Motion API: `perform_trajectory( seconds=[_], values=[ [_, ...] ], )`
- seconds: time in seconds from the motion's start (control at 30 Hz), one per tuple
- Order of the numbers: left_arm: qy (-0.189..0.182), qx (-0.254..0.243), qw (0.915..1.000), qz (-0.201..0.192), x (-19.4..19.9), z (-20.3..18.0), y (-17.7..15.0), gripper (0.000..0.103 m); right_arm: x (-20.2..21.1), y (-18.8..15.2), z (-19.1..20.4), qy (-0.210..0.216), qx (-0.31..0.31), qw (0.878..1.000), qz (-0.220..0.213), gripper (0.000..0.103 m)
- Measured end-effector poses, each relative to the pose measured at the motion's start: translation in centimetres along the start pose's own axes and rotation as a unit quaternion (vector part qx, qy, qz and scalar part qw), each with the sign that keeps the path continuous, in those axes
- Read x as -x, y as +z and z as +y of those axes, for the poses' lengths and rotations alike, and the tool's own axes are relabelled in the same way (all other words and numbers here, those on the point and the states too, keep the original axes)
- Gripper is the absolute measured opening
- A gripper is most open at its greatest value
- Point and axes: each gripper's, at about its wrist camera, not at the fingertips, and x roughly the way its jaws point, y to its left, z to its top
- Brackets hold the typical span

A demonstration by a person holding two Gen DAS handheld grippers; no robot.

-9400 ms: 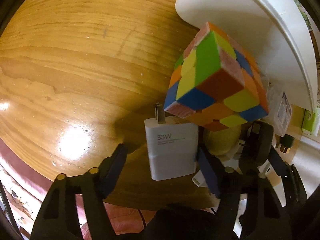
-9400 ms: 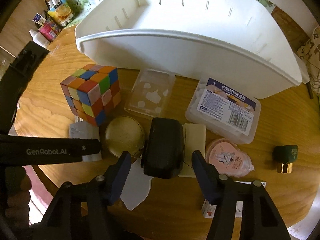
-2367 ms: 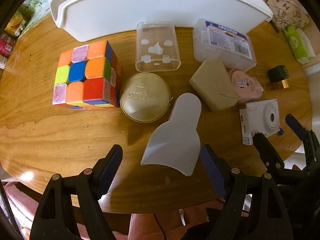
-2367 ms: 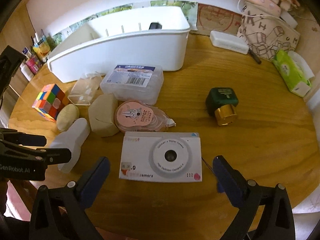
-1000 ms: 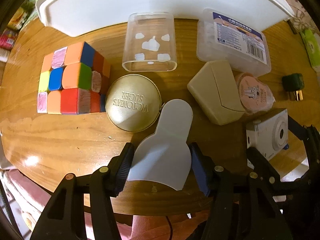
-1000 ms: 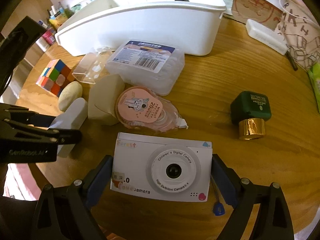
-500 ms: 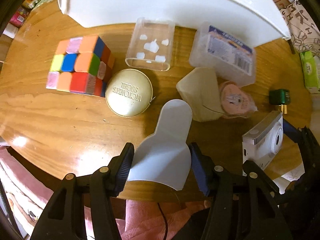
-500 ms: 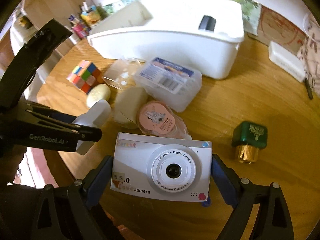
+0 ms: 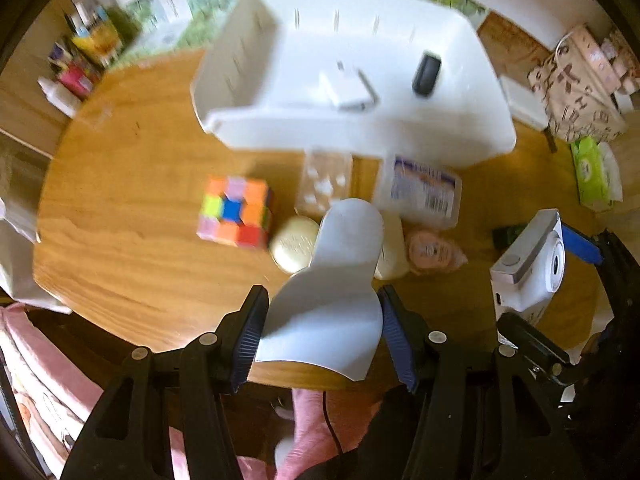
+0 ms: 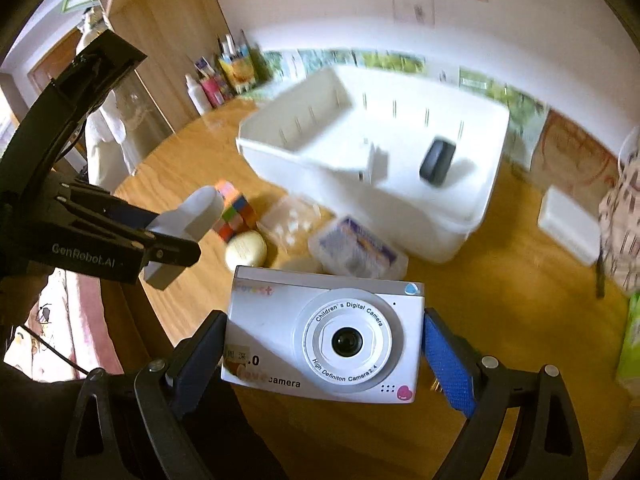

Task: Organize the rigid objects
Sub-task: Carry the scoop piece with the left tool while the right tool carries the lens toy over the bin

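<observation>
left tongs (image 9: 322, 332) clamp white scoop (image 9: 332, 300) | right tongs (image 10: 324, 346) clamp toy camera (image 10: 324, 336) | bin (image 9: 420, 136) at 12 o'clock

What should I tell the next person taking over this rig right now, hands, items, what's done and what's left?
Left tongs: shut on the white scoop-shaped piece, lifted above the table.
Right tongs: shut on the white toy camera, also in the air.
Done: white charger and black case lie in the white bin.
Left: bin both held items, then the cube, round gold tin, clear case, labelled box, beige block, pink tape dispenser and green bottle.
</observation>
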Motion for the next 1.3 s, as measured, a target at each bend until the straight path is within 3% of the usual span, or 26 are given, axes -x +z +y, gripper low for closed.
perform_trajectory(
  seconds=[0.3, 0.63, 1.03, 1.3],
  values=[
    [0.011, -0.027, 0.9970, -0.072, 2.9, 1.9, 5.3, 0.060, 1.9, 3.9, 0.4, -0.024, 0.020, 0.998, -0.047, 0.094],
    [-0.011, -0.058, 0.9918, -0.113, 3.7, 3.3, 10.9, 0.060, 1.8, 7.6, -0.8, -0.077, -0.017, 0.992, -0.099, 0.094],
    [-0.108, -0.070, 0.9788, -0.160, 2.0, 4.8, 15.8, 0.060, -0.8, 9.9, -1.9, -0.122, -0.068, 0.978, -0.153, 0.094],
    [-0.160, -0.084, 0.9667, -0.181, -0.4, 5.4, 17.6, 0.060, -3.6, 11.0, -3.2, -0.141, -0.095, 0.973, -0.157, 0.094]
  ],
)
